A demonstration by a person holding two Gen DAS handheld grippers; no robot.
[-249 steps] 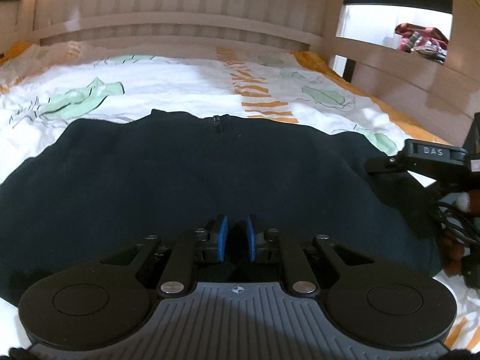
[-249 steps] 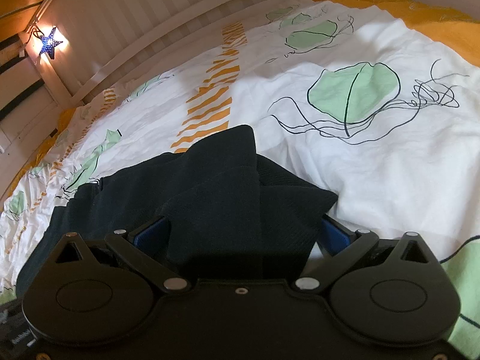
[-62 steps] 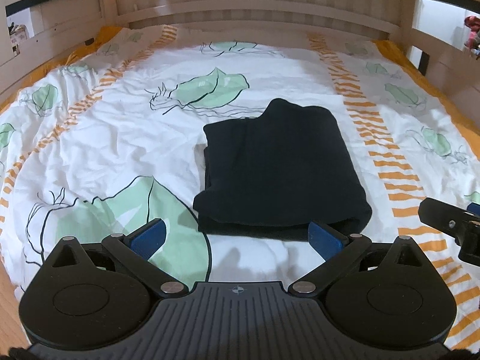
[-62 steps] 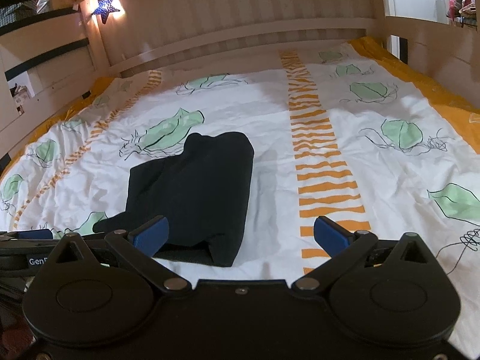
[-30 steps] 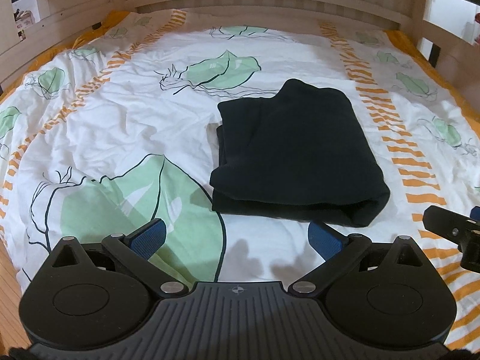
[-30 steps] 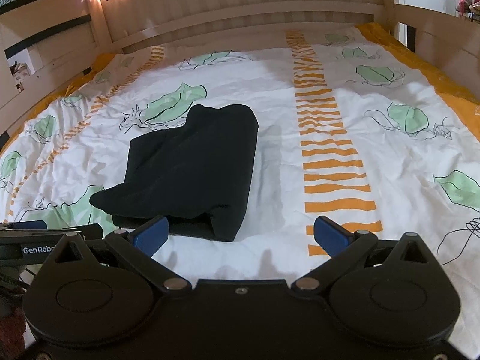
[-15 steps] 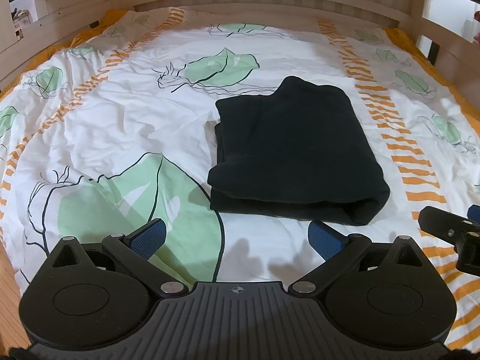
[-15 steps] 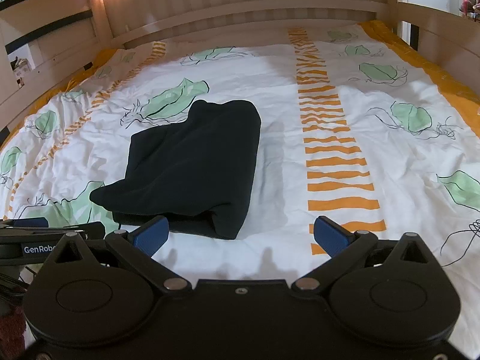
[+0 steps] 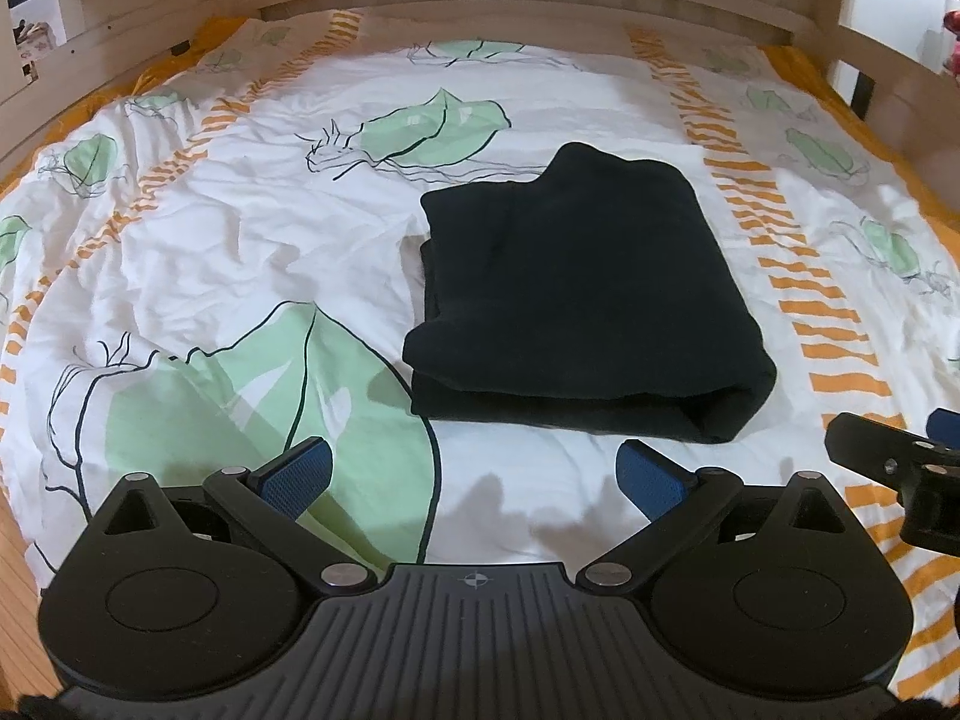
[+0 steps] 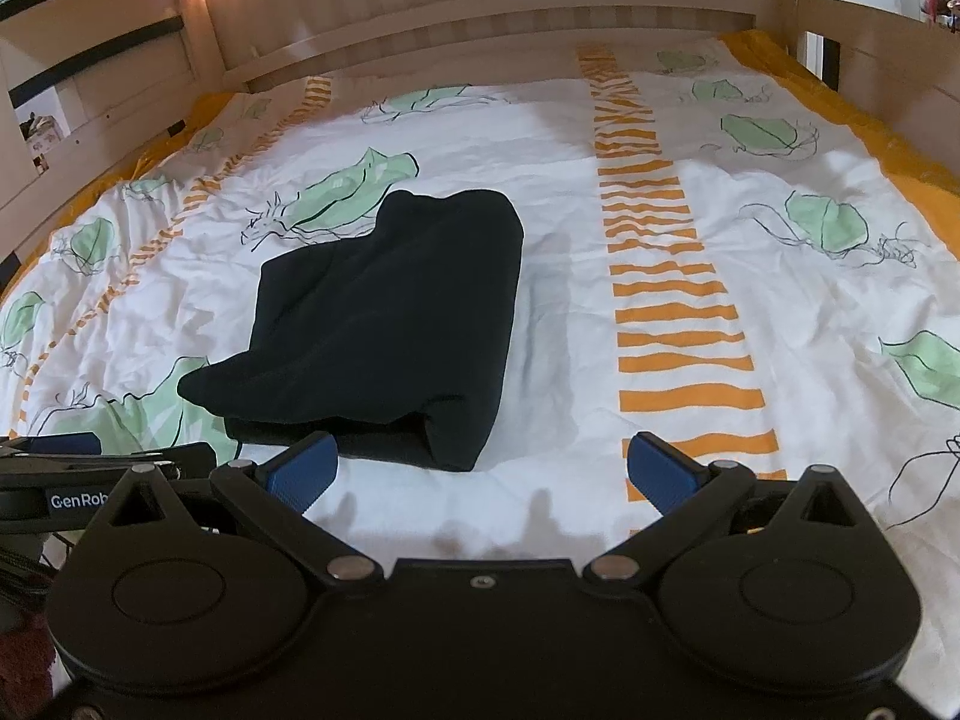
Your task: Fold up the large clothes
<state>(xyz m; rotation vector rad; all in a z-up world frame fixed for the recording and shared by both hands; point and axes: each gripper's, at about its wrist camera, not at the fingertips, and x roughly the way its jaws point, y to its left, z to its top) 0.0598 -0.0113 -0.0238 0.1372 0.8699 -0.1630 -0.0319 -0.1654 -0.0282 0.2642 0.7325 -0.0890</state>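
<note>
The black garment (image 9: 588,294) is laid folded on the bed cover (image 9: 240,252). Both jaws of the left gripper (image 9: 474,471) and right gripper (image 10: 483,468) are spread wide, and nothing is held.

The folded garment (image 9: 588,294) is a dark, matt, soft cloth with a fine knit-like surface, and it lies on a duvet cover (image 9: 240,252) of thin, smooth, creased printed cloth. The left claw (image 9: 474,474) and the right claw (image 10: 483,471) are built of matt black plastic with small bright metal pivot pins, their fingertips (image 9: 297,471) faced with blue pads of a finely textured, rubber-like finish; the left claw's housing is ribbed. The bed frame (image 10: 480,18) is pale painted wood with a smooth, slightly satin finish and grooved slat panelling.
</note>
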